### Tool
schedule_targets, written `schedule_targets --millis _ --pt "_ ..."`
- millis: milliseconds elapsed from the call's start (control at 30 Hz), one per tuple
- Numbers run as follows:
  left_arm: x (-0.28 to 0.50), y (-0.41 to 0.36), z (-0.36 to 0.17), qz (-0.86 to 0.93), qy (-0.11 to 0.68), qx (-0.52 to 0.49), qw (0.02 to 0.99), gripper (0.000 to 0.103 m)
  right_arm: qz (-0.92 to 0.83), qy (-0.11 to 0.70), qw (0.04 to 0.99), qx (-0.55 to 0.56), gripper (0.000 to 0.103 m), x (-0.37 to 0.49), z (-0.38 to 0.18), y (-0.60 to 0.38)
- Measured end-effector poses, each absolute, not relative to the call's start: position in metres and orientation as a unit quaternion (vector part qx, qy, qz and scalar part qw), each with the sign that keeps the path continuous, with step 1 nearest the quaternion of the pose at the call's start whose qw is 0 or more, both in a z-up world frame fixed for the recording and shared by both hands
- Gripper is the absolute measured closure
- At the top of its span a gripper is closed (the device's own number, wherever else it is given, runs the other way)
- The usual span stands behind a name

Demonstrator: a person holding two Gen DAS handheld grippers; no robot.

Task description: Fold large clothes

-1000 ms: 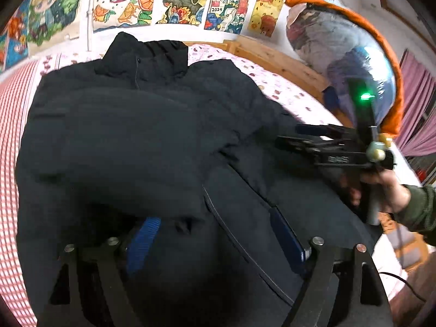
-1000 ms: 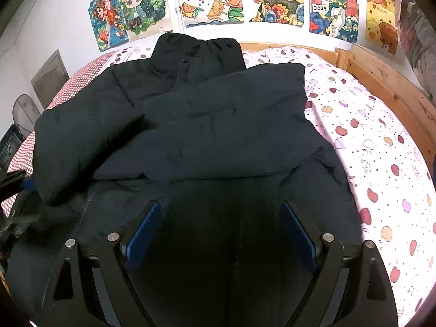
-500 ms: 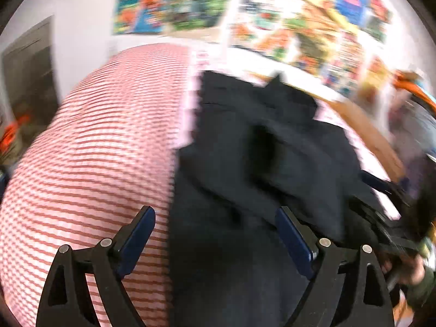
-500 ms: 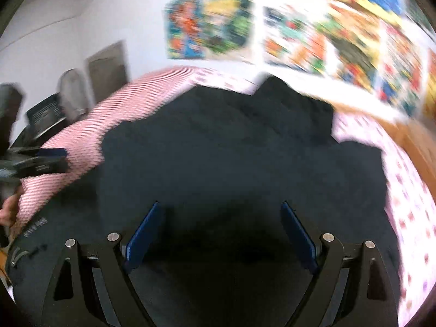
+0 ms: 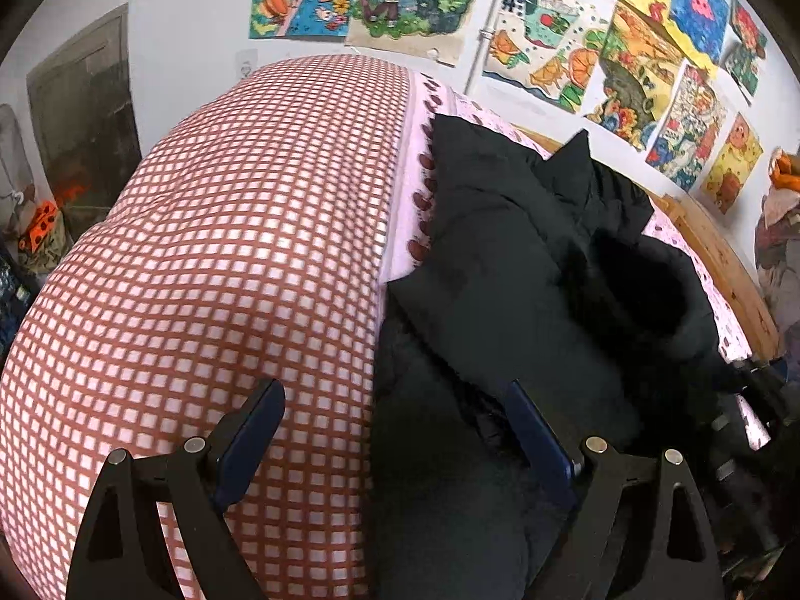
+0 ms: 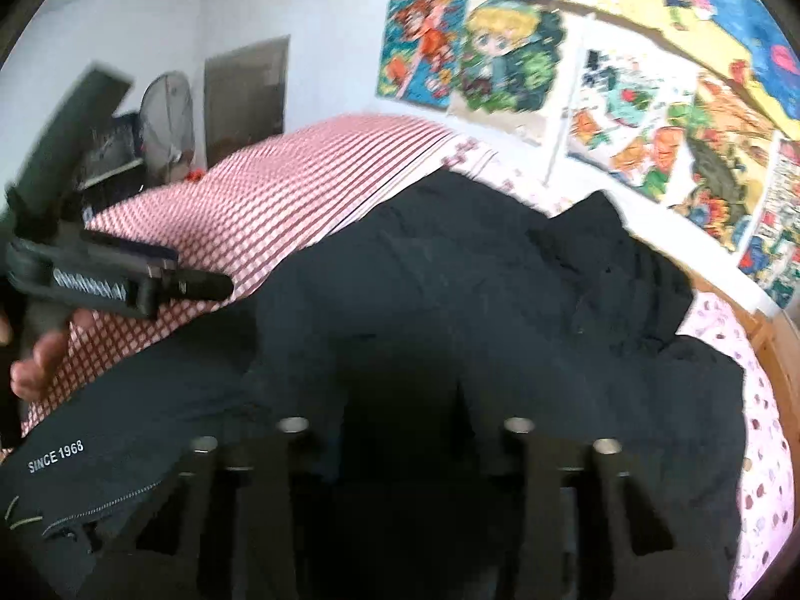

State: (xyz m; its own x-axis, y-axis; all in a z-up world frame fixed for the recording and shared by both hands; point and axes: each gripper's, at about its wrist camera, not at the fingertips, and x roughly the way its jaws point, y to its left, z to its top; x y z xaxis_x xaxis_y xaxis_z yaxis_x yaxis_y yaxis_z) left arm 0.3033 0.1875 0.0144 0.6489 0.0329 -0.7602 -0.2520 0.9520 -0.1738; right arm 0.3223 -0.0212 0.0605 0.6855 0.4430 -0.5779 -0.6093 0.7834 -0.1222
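A large black padded jacket [image 5: 525, 290] lies on the bed with its sleeves folded over its front. My left gripper [image 5: 395, 430] is open and empty, low over the jacket's left edge where it meets the checked cover. It also shows at the left of the right wrist view [image 6: 200, 275]. In the right wrist view the jacket [image 6: 450, 310] fills the middle. My right gripper [image 6: 405, 430] sits low over the jacket's hem; its fingertips are dark against the cloth, and I cannot tell whether they hold it. The right gripper shows partly at the right edge of the left wrist view [image 5: 755, 375].
A red-and-white checked cover [image 5: 225, 275] lies left of the jacket. A pink dotted sheet [image 6: 760, 450] lies to its right, with a wooden bed frame [image 5: 720, 250] beyond. Posters [image 5: 575, 50] cover the wall. A fan [image 6: 167, 115] and clutter stand at far left.
Both grippers have swung left and lower, from over the jacket's middle toward its left side and hem. The left gripper now straddles the jacket's left edge.
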Motion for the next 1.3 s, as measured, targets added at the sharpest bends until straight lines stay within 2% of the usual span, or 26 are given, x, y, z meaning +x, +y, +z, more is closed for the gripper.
schedule_targets --millis 67,333,600,633,700,767,867,967,1133,1300 --pt "0.308 0.179 0.015 0.074 0.408 -0.128 0.901 0.014 0.28 0.252 0.915 -0.142 0.081 0.321 0.07 -0.041" --pt "0.333 0.128 0.024 0.066 0.389 -0.091 0.915 0.014 0.202 0.21 0.952 -0.097 0.084 0.316 0.095 -0.14" --pt "0.348 0.085 0.015 0.077 0.401 -0.014 0.913 0.014 0.147 0.285 0.943 -0.091 0.084 0.343 0.047 -0.212" --pt "0.348 0.083 0.013 0.078 0.405 -0.011 0.911 0.014 0.144 0.305 0.938 -0.083 0.083 0.348 0.037 -0.22" --pt "0.352 0.081 0.006 0.081 0.417 -0.002 0.905 0.014 0.135 0.334 0.93 -0.073 0.073 0.354 0.021 -0.233" --pt "0.351 0.082 0.003 0.085 0.422 -0.003 0.902 0.014 0.123 0.353 0.925 -0.067 0.057 0.355 0.008 -0.247" --pt "0.347 0.086 0.004 0.083 0.419 -0.017 0.904 0.014 0.126 0.368 0.921 -0.04 0.046 0.349 0.003 -0.266" --pt "0.339 0.088 0.013 0.077 0.395 -0.029 0.915 0.014 0.117 0.359 0.926 -0.019 0.042 0.344 0.005 -0.283" --pt "0.326 0.073 0.037 0.051 0.332 -0.015 0.942 0.014 0.066 0.305 0.95 -0.017 0.041 0.341 0.027 -0.295" --pt "0.341 0.046 0.04 0.037 0.335 0.035 0.941 0.014 0.089 0.312 0.946 0.011 0.041 0.357 0.032 -0.29"
